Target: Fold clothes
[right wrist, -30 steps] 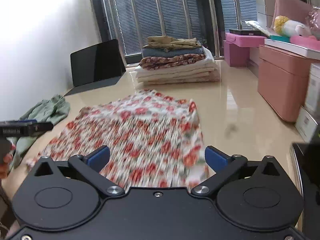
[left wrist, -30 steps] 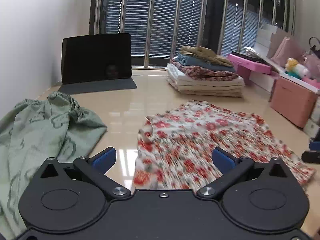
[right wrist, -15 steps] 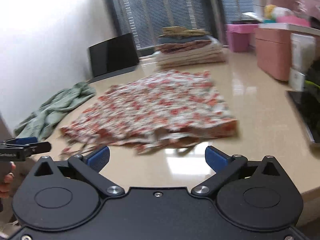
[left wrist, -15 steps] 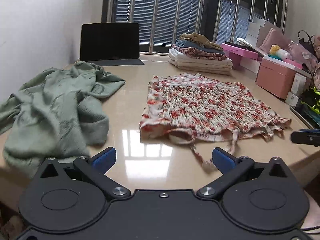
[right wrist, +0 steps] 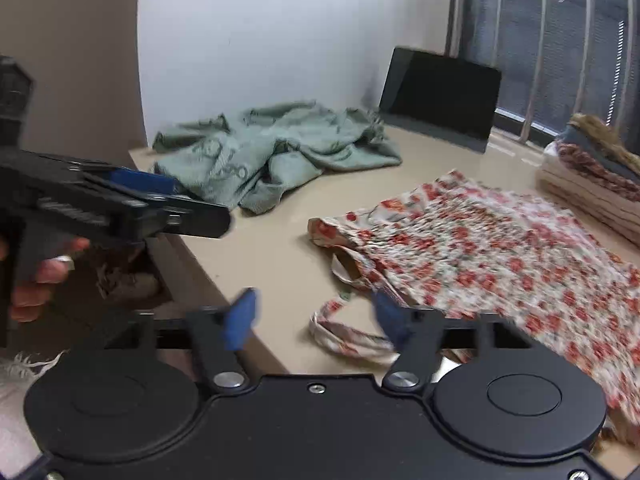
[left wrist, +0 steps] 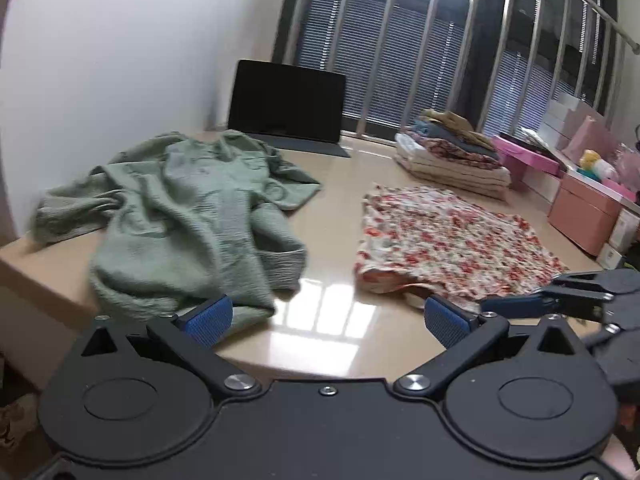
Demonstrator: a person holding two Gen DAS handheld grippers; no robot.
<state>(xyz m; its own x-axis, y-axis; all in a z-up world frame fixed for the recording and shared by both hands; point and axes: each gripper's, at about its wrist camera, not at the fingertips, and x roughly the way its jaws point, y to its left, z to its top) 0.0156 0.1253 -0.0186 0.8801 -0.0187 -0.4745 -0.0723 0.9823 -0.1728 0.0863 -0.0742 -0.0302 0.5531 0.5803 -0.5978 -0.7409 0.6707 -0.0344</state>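
A floral dress [left wrist: 448,240] [right wrist: 500,256] lies flat on the beige table [left wrist: 332,208], its straps [right wrist: 344,332] trailing at the near edge. A crumpled green garment [left wrist: 180,220] [right wrist: 276,152] lies to its left. My left gripper [left wrist: 326,318] hangs open over the front edge, between the two garments, with nothing between its pads. My right gripper [right wrist: 316,320] is at the dress's near left corner. Its jaws are closing with a strap loop between them, and the blurred pads do not press on it. In the right wrist view a hand [right wrist: 40,276] holds the left gripper [right wrist: 132,200].
A stack of folded clothes [left wrist: 452,156] [right wrist: 592,176] sits at the back right. A black tablet [left wrist: 288,108] [right wrist: 440,96] stands against the window bars. Pink boxes [left wrist: 584,216] line the right side. The white wall runs close along the table's left.
Both views have swung left, so the green garment fills more of each. The right gripper's jaws have narrowed, and it has come down to the dress's strap corner.
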